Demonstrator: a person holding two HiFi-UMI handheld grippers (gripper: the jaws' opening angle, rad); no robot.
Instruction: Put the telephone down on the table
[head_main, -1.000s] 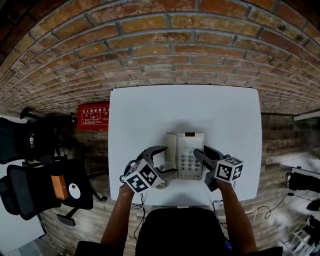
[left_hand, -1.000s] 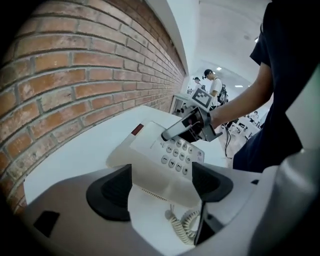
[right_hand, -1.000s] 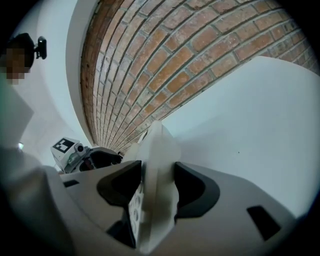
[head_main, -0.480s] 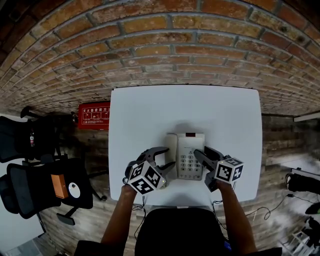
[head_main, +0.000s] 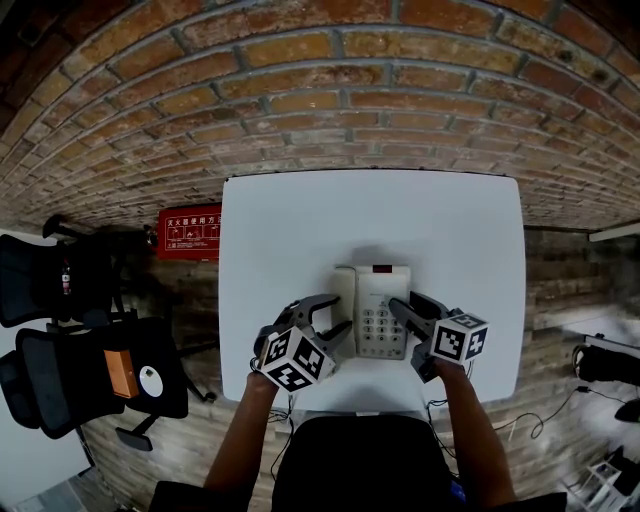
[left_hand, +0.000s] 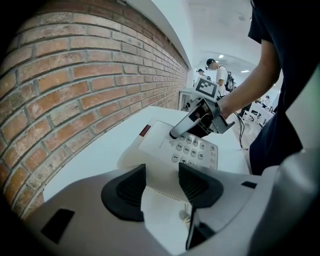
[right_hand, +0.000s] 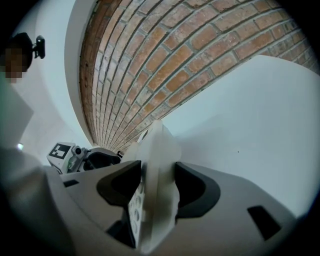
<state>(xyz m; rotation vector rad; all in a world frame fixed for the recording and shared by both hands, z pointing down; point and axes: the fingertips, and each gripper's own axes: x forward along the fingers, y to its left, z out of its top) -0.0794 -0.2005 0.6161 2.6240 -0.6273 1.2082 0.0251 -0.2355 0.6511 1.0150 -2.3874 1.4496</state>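
Observation:
A white telephone (head_main: 372, 310) lies on the white table (head_main: 370, 220) near its front edge, with the handset (head_main: 343, 300) along its left side. My left gripper (head_main: 340, 313) is at the phone's near left corner. Its jaws are closing, and in the left gripper view (left_hand: 162, 182) the pads touch the white handset end (left_hand: 161, 197) from both sides. My right gripper (head_main: 405, 302) grips the phone's right edge. In the right gripper view (right_hand: 157, 187) that edge (right_hand: 160, 150) stands between the pads, keypad against one pad.
A brick wall (head_main: 330, 90) runs behind the table. Black office chairs (head_main: 90, 370) and a red sign (head_main: 187, 232) stand to the left on the floor. Cables (head_main: 540, 420) lie on the floor at the right. People (left_hand: 220, 75) stand far off in the room.
My left gripper's jaws have narrowed around the phone's near left corner, and its marker cube has shifted slightly right. The right gripper and the phone have stayed put.

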